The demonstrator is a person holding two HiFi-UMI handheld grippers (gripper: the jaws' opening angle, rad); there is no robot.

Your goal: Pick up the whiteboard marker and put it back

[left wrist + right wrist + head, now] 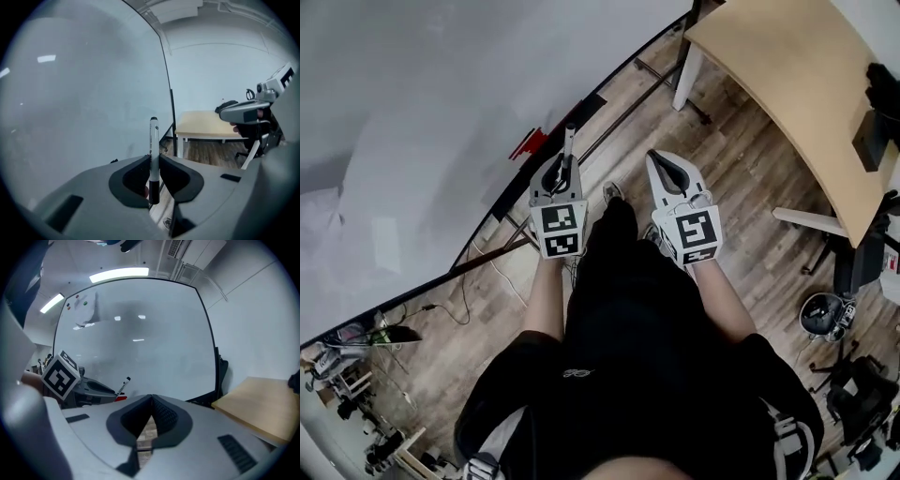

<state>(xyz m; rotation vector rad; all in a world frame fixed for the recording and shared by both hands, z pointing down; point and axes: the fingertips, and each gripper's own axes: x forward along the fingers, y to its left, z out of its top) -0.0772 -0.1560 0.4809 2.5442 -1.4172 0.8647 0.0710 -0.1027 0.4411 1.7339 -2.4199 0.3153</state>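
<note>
left tongs (pixel 563 169), right tongs (pixel 662 161) — pale grey shells, black pads | marker cubes (pixel 560 231) black-on-white squares | clothes (pixel 628 309) — black

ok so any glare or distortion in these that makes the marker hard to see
Left gripper view: fisheye bending and dark corners, but the marker in the jaws is sharp. Right gripper view: ceiling-light reflections dot the whiteboard, whose frame bows. Head view: even light, no glare on the marker.
</note>
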